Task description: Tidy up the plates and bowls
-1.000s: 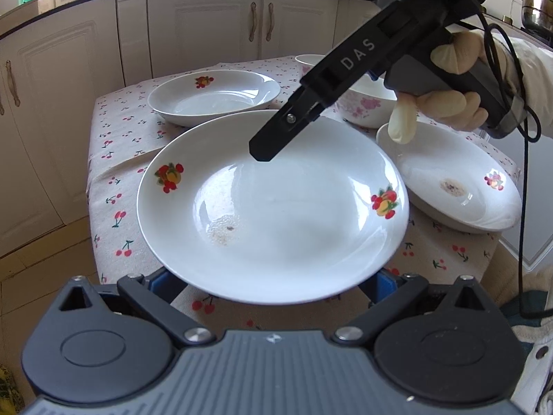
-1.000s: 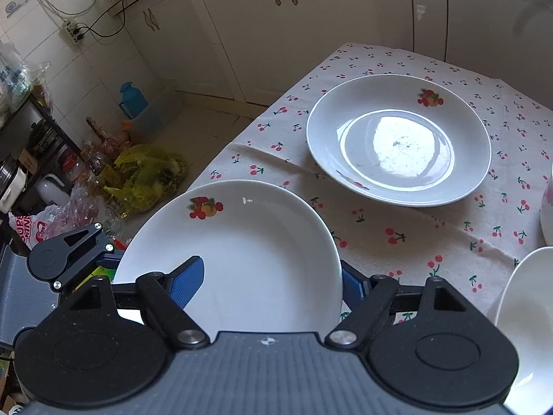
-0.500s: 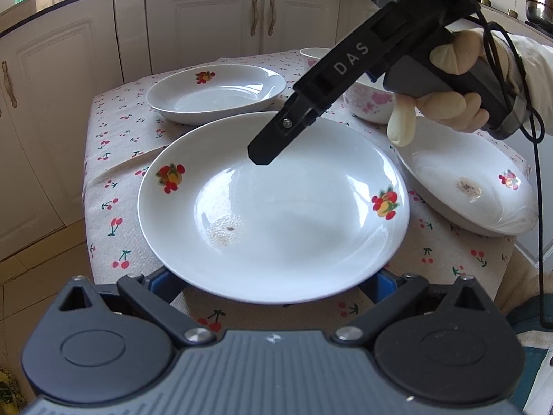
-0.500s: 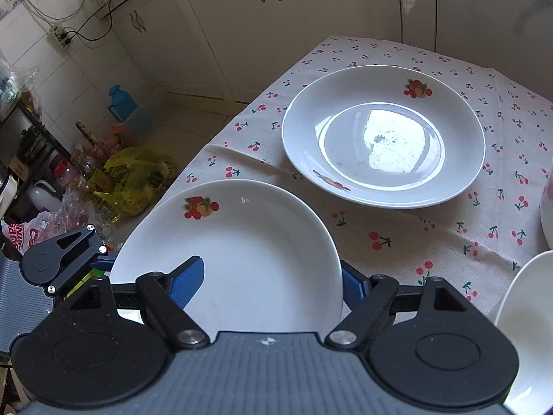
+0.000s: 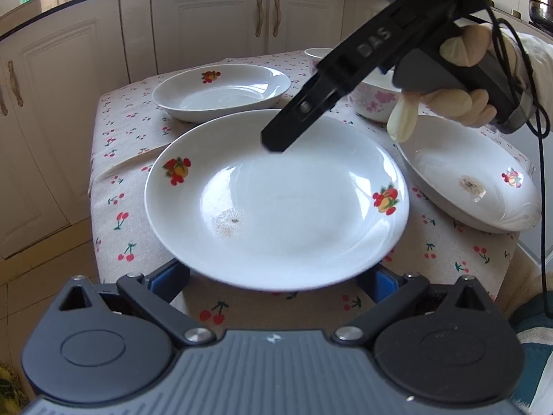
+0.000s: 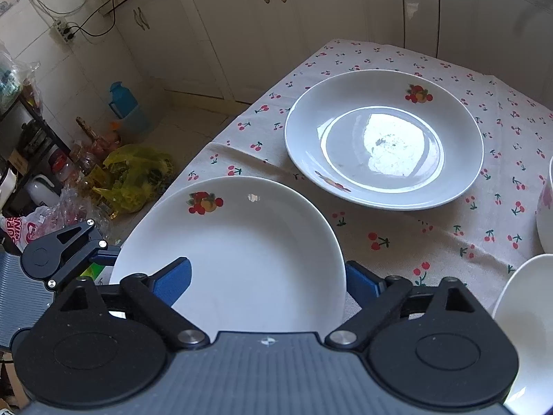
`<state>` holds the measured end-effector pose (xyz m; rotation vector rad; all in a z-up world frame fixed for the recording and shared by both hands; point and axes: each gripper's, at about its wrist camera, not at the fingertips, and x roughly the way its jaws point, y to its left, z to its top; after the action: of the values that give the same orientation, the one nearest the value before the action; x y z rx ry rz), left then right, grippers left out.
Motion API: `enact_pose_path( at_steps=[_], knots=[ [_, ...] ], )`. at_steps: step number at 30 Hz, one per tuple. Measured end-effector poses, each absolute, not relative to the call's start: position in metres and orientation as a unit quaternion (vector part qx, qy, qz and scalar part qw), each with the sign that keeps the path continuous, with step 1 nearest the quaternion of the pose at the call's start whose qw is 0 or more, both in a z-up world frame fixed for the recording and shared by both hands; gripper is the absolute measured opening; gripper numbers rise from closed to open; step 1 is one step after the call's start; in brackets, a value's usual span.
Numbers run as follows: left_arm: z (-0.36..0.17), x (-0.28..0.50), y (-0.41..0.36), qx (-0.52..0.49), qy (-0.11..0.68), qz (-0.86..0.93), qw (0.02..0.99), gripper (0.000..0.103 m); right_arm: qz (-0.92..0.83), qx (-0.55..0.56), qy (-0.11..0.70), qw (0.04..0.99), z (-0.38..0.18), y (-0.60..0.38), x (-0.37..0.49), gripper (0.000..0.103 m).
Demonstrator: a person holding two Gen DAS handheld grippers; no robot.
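Observation:
A white plate (image 5: 276, 200) with fruit decals juts past the near edge of the cherry-cloth table (image 5: 114, 159). Its near rim lies over both blue pads of my left gripper (image 5: 274, 278), whose fingers stand wide apart. I cannot see whether they bear it. My right gripper (image 5: 276, 138), in a gloved hand, comes down onto the plate's far side. In the right wrist view the same plate (image 6: 242, 242) sits between the jaws of my right gripper (image 6: 268, 280), which are opening. The left pad lies over the plate and the right pad lies behind its rim. The left gripper (image 6: 103, 259) meets the plate's left rim.
A deep fruit-decal plate (image 5: 221, 90) (image 6: 383, 138) stands further back on the table (image 6: 397, 242). Another white plate (image 5: 466, 173) (image 6: 528, 328) lies at the right, with a pink-flowered bowl (image 5: 373, 103) behind it. Cabinets ring the table. Bags and jars crowd the floor (image 6: 131, 176) on the left.
The right gripper's blue pads have spread a little wider around the plate. Both hands and the plate stay about where they were.

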<state>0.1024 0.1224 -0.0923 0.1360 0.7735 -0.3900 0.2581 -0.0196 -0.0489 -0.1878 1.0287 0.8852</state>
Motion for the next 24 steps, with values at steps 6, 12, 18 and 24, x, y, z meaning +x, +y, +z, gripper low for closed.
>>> enact_pose_path(
  at_steps=[6,12,18,24],
  knots=[
    [-0.084,0.075,0.130,0.055,0.371,-0.161,0.913,0.102,0.405,-0.101,0.447,0.791,-0.025,-0.036,0.239,0.103],
    [-0.055,0.046,0.128,0.042,0.318,-0.112,0.940,0.102,0.402,-0.115,0.393,0.819,0.000,-0.063,0.199,0.103],
    [-0.037,0.033,0.105,0.051,0.304,-0.095,0.947,0.102,0.388,-0.122,0.350,0.844,0.008,-0.103,0.150,0.103],
    [-0.035,0.022,0.073,0.063,0.295,-0.116,0.947,0.102,0.361,-0.131,0.332,0.861,-0.004,-0.155,0.106,0.103]
  ],
)
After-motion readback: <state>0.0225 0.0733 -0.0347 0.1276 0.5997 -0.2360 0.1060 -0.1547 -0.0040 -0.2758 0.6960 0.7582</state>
